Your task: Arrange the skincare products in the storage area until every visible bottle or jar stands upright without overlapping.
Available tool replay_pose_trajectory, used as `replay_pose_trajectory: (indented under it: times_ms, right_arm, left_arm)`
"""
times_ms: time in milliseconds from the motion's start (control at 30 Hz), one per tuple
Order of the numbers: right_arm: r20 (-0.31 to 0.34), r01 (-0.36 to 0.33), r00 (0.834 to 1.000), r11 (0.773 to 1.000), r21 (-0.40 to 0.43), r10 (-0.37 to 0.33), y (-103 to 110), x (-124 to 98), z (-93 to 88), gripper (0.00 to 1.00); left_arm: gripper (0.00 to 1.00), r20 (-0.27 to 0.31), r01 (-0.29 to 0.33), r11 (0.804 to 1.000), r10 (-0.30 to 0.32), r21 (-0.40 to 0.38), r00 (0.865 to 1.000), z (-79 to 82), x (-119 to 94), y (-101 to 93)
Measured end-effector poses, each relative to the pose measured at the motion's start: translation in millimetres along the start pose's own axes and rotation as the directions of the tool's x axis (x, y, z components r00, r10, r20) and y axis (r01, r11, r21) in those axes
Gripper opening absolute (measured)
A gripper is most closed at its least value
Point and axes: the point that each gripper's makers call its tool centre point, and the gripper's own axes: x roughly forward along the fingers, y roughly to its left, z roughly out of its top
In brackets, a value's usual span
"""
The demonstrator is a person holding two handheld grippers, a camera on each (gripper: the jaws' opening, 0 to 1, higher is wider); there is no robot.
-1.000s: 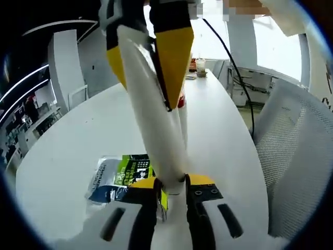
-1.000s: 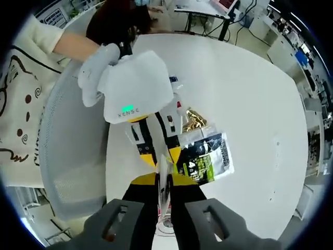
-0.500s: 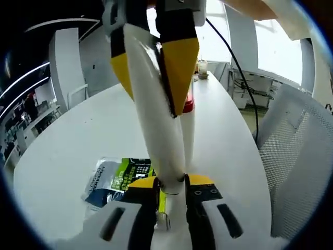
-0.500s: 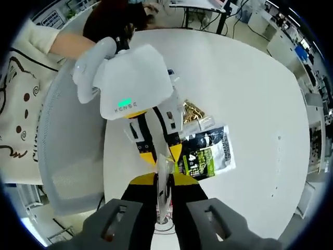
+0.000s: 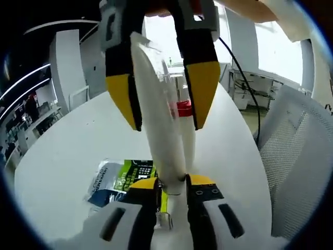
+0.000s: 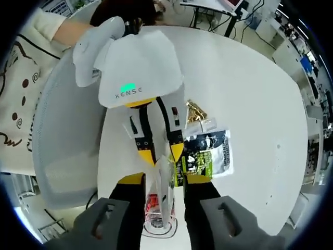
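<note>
White tube (image 5: 161, 130) clamped at base by left gripper (image 5: 171, 188); right gripper (image 6: 164, 185) spread wide around tube top, not touching. Red-capped bottle (image 5: 184, 112) behind. Sachet (image 6: 208, 156) flat on white table (image 6: 250, 94); mesh chair (image 5: 296, 161) beside.

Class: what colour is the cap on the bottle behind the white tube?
Red. The cap shows best in the left gripper view, just behind the tube.

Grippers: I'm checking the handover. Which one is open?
The right gripper: its jaws stand apart on either side of the white tube, while the left gripper is shut on it.
</note>
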Motion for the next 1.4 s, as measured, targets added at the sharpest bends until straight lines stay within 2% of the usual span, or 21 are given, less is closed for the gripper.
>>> replay_pose_trajectory:
  times_ms: [267, 367, 500, 633, 767, 1033, 1067, 1200, 1400]
  right_arm:
    - [0.042, 0.035, 0.998, 0.999, 0.032, -0.037, -3, -4, 3.7, 0.52]
    - [0.07, 0.054, 0.996, 0.996, 0.075, -0.059, -4, -6, 3.2, 0.61]
    - [0.083, 0.092, 0.991, 0.989, 0.117, -0.102, -5, -10, -1.3, 0.72]
    - [0.09, 0.129, 0.986, 0.981, 0.145, -0.143, -6, -14, -7.0, 0.78]
    - [0.127, 0.16, 0.974, 0.967, 0.2, -0.188, -7, -22, -9.3, 0.81]
    - [0.186, 0.241, 0.936, 0.93, 0.278, -0.298, -7, -41, -17.7, 0.87]
    - [0.194, 0.258, 0.927, 0.922, 0.289, -0.32, -8, -44, -19.4, 0.88]
    - [0.22, 0.272, 0.908, 0.902, 0.334, -0.355, -5, -53, -24.7, 0.91]
    - [0.238, 0.324, 0.874, 0.872, 0.367, -0.424, -1, -60, -30.8, 0.98]
  left_arm:
    - [0.26, 0.007, -0.022, 1.0, 0.022, -0.002, 1.0, 8.8, -12, -0.3]
    - [0.32, -0.001, -0.028, 1.0, 0.028, -0.012, 1.0, 9.4, -17, 0.5]
    - [0.35, -0.018, -0.034, 0.999, 0.034, 0.003, 0.999, 9.8, -29, -1.0]
    - [0.44, -0.013, -0.039, 0.999, 0.039, -0.01, 0.999, 14.8, -42, -4.2]
    - [0.52, -0.016, -0.052, 0.998, 0.051, -0.024, 0.999, 19.6, -51, -8.5]
    - [0.62, -0.002, -0.081, 0.995, 0.081, -0.059, 0.997, 22.9, -71, -8.7]
    - [0.64, -0.001, -0.087, 0.994, 0.087, -0.065, 0.996, 23.2, -75, -8.2]
    - [0.68, 0.005, -0.103, 0.991, 0.104, -0.087, 0.995, 24.9, -84, -9.1]
    - [0.76, 0.0, -0.126, 0.983, 0.127, -0.133, 0.992, 19.0, -97, -4.4]
